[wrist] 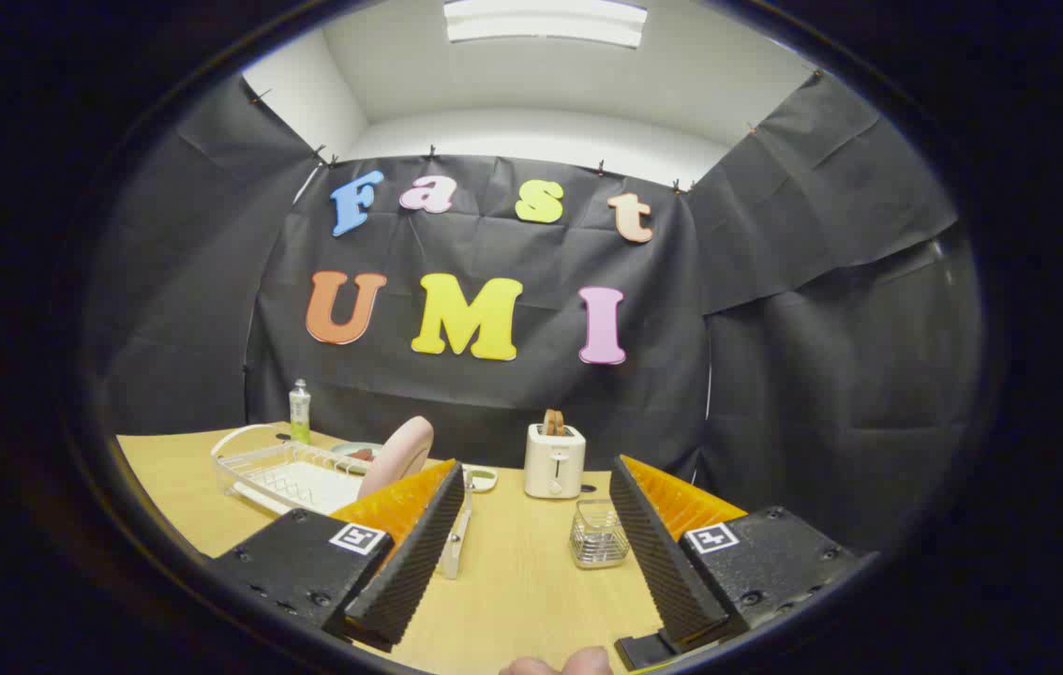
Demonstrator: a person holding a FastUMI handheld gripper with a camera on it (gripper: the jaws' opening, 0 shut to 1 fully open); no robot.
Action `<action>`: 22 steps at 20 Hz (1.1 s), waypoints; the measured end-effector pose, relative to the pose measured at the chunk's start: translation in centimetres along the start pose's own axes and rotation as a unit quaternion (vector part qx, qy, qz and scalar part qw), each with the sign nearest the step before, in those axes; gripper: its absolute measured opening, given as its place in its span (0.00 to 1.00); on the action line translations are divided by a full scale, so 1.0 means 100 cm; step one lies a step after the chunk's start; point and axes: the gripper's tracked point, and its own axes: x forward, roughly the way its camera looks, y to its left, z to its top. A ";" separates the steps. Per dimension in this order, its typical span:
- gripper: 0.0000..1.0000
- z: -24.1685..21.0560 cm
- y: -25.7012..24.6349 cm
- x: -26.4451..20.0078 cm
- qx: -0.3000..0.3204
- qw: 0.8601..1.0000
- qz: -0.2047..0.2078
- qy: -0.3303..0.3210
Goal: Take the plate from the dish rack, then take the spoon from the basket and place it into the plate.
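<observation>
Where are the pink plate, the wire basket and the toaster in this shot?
pink plate (397, 456): gripper view, on its tilted face, standing in the rack.
wire basket (598, 536): gripper view, on its front mesh wall, between the open fingers.
toaster (554, 466): gripper view, on its white front.

claw (536, 511) wide open, basket (599, 534) btwn fingers
</observation>
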 end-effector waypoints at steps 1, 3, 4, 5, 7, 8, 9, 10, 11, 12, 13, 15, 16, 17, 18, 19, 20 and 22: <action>1.00 0.000 0.001 0.000 0.001 1.000 -0.001 0.001; 1.00 0.000 -0.002 0.002 0.005 1.000 -0.006 0.000; 1.00 0.001 -0.003 0.002 0.008 1.000 -0.010 -0.001; 1.00 0.001 -0.005 0.003 0.011 1.000 -0.012 -0.002; 1.00 -0.002 -0.004 0.004 0.013 1.000 -0.012 0.002; 1.00 -0.003 -0.005 0.004 0.014 1.000 -0.011 0.004; 1.00 -0.003 -0.005 0.004 0.015 1.000 -0.011 0.005; 1.00 -0.003 -0.006 0.004 0.016 1.000 -0.011 0.005; 1.00 -0.003 -0.005 0.005 0.016 1.000 -0.012 0.005; 1.00 -0.005 -0.006 0.006 0.016 1.000 -0.012 0.006; 1.00 -0.005 -0.006 0.005 0.016 1.000 -0.011 0.007; 1.00 -0.005 -0.004 0.005 0.019 1.000 -0.010 0.008; 1.00 -0.005 -0.004 0.005 0.019 1.000 -0.009 0.007; 1.00 -0.005 -0.004 0.005 0.018 1.000 -0.011 0.007; 1.00 -0.004 -0.003 0.006 0.018 1.000 -0.011 0.007; 1.00 -0.003 -0.002 0.006 0.018 1.000 -0.010 0.007; 1.00 -0.002 -0.001 0.006 0.019 1.000 -0.008 0.007; 1.00 -0.001 0.001 0.007 0.019 1.000 -0.006 0.007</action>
